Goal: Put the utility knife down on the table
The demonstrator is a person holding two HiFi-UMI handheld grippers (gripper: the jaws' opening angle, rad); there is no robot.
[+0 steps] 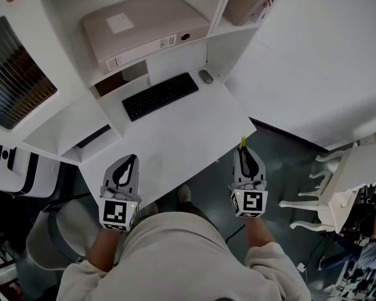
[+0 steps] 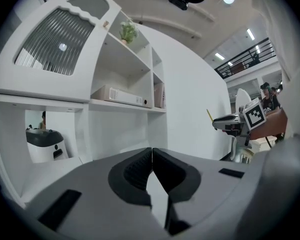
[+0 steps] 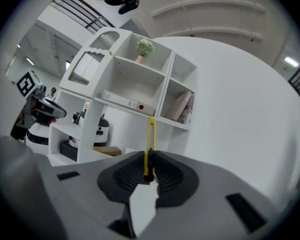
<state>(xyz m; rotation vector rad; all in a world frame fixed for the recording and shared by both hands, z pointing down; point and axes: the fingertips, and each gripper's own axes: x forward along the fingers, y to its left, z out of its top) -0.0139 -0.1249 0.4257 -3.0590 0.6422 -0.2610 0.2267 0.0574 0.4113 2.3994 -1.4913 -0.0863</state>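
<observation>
A thin yellow utility knife (image 3: 150,146) stands upright between the pads of my right gripper (image 3: 149,176), which is shut on it. From the head view the knife's yellow tip (image 1: 242,142) pokes out ahead of the right gripper (image 1: 245,152), just off the white table's (image 1: 188,137) near right edge. My left gripper (image 1: 128,162) hovers over the table's near left corner. Its jaws (image 2: 152,171) are shut with nothing between them. The left gripper view catches the right gripper (image 2: 235,123) with the knife (image 2: 209,115) at the right.
A black keyboard (image 1: 160,96) and a grey mouse (image 1: 205,76) lie at the back of the table. Shelves above hold a beige binder (image 1: 144,27). A white ornate chair (image 1: 338,184) stands to the right, and a dark office chair (image 1: 12,168) to the left.
</observation>
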